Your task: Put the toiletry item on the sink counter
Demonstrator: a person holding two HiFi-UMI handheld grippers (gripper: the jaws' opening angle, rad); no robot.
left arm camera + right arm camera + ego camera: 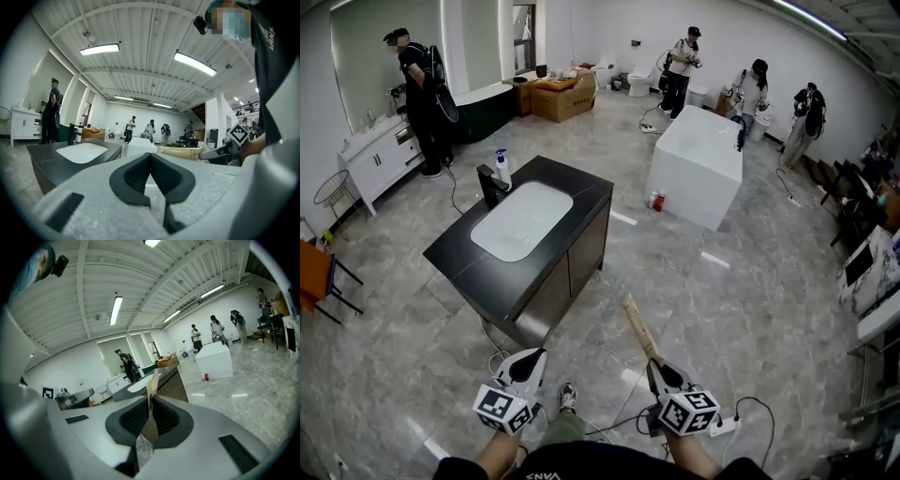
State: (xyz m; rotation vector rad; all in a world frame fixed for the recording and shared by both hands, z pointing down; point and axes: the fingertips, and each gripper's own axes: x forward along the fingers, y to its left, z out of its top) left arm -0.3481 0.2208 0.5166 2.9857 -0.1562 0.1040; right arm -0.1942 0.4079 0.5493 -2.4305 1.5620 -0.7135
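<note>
the long tan packet sits edge-on between the pads of the right gripper, pinched at its near end and jutting forward past the tips. the left gripper alongside has its jaws together on nothing. the black sink counter stands well apart, ahead.

slim tan packet, pinched edge-on

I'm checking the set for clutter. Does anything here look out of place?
Yes: a red can stands on the floor beside the white block, and a power strip with a looping cable lies loose nearer the camera. The sink counter looks tidy.
</note>
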